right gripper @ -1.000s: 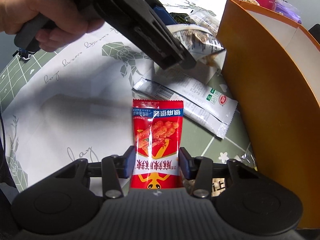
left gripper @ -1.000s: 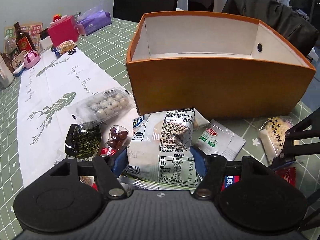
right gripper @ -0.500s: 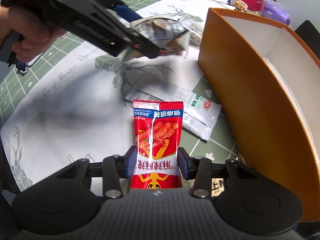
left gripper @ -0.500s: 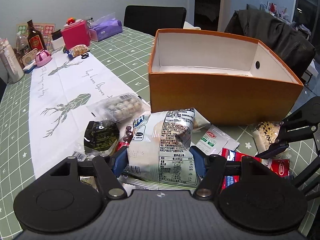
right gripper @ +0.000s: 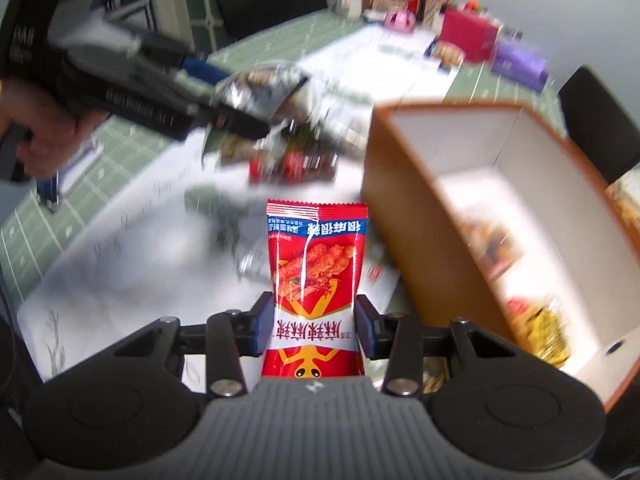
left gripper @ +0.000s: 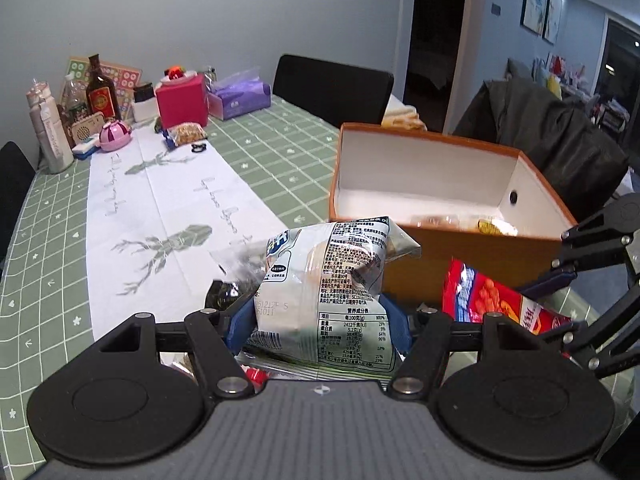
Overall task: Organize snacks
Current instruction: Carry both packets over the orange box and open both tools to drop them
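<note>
My left gripper (left gripper: 318, 320) is shut on a white and green snack bag (left gripper: 328, 284), held up in the air in front of the orange box (left gripper: 472, 256). My right gripper (right gripper: 314, 326) is shut on a red snack packet (right gripper: 316, 276), lifted above the white runner just left of the orange box (right gripper: 404, 220). In the left wrist view the red packet (left gripper: 492, 300) and the right gripper's fingers (left gripper: 592, 248) show at the right. In the right wrist view the left gripper (right gripper: 240, 120) with its bag (right gripper: 264, 88) hangs at the upper left. A few snacks lie inside the box.
More snack packs (right gripper: 292, 164) lie on the white runner (left gripper: 152, 208) near the box. Bottles (left gripper: 100, 92), a red box (left gripper: 180, 100) and a purple tissue pack (left gripper: 240, 98) crowd the table's far end. Black chairs (left gripper: 332, 88) stand behind the table.
Both grippers have risen with their packets, off the table to about the height of the box rim. The box's inside now shows in both views.
</note>
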Action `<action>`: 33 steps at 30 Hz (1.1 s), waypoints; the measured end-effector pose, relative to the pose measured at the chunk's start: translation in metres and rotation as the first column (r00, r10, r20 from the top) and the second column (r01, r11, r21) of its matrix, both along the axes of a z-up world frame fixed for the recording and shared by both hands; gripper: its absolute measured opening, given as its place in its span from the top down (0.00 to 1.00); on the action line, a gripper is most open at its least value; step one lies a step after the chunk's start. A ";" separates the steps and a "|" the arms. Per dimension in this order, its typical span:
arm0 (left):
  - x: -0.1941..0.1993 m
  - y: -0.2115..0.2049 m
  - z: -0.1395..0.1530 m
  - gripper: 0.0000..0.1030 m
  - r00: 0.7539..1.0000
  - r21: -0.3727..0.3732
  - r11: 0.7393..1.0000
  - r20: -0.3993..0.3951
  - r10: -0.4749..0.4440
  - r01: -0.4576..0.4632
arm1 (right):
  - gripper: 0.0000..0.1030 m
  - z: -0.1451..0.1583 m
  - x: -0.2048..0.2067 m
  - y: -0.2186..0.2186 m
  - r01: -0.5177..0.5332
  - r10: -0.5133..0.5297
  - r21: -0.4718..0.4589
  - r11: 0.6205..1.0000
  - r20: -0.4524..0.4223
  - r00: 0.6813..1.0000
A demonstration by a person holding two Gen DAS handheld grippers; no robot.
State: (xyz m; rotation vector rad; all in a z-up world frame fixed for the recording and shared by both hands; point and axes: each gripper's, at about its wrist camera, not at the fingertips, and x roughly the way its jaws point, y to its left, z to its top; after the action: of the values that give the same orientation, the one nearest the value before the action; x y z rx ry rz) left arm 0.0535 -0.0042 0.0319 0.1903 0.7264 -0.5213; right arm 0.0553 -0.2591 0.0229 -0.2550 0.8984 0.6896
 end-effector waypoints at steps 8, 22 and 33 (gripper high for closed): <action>0.001 -0.016 0.014 0.26 0.999 0.015 1.000 0.039 -0.019 0.018 | 0.60 0.053 0.031 -0.012 0.075 -0.077 0.040 0.996 0.055 0.996; 0.027 -0.112 0.031 0.26 0.983 0.118 0.981 0.083 -0.162 0.151 | 0.60 0.070 0.084 -0.078 0.273 -0.279 0.103 0.956 0.041 0.960; 0.041 -0.192 0.004 0.26 0.970 0.121 0.965 0.039 -0.240 0.234 | 0.60 0.033 0.117 -0.144 0.475 -0.474 0.045 0.879 -0.039 0.880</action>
State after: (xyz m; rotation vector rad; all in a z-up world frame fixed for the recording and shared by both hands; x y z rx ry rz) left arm 0.0950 -0.1957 0.0360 0.4023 0.6856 -0.7003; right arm 0.1722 -0.4031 0.0559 0.0289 0.9210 0.2576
